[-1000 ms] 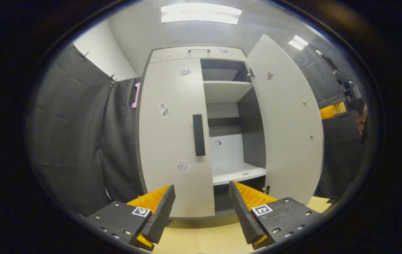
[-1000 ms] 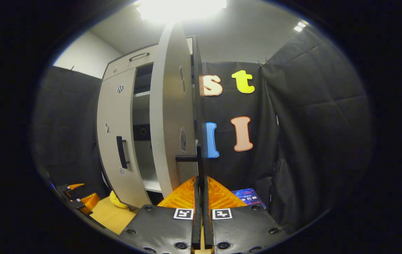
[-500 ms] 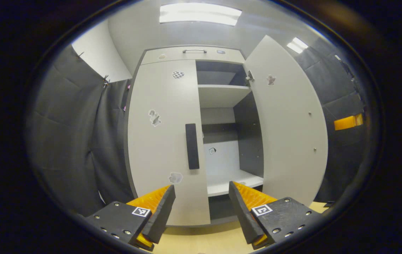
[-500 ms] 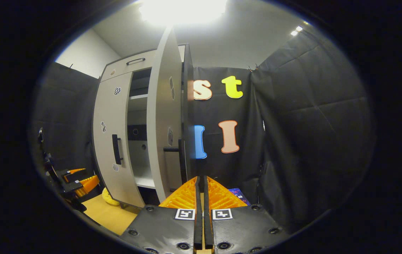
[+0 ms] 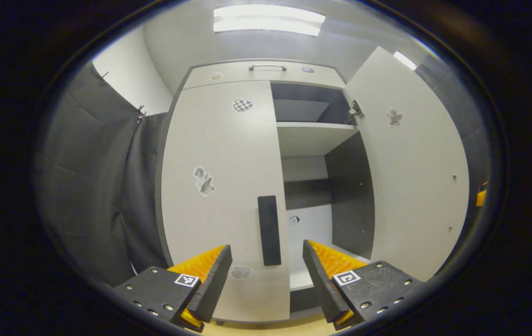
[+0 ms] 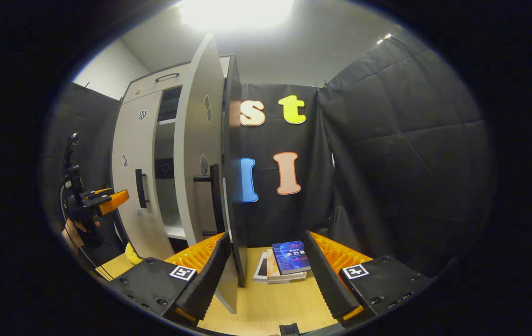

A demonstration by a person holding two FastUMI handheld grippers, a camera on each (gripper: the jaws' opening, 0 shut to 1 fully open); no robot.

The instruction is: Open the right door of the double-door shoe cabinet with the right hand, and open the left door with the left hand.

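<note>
A: Status? Shoe cabinet (image 5: 228, 74) at the tabletop's (image 6: 266, 303) back edge: right door (image 5: 410, 177) swung wide, left door (image 5: 219, 186) apparently shut.

B: Half done. Left hand-held gripper (image 5: 267, 268), jaws spread and empty, faces the left door's handle (image 5: 269, 230). Right hand-held gripper (image 6: 266, 275) open, holding nothing, beside the right door's edge.

- Shoe cabinet (image 5: 219, 154): pale grey doors, dark grey interior walls.
- Door handle (image 5: 269, 230): black.
- Sticker (image 5: 242, 104): black-and-white checks.
- Book (image 6: 290, 257): blue cover.
- Table (image 6: 266, 303): light wood.
</note>
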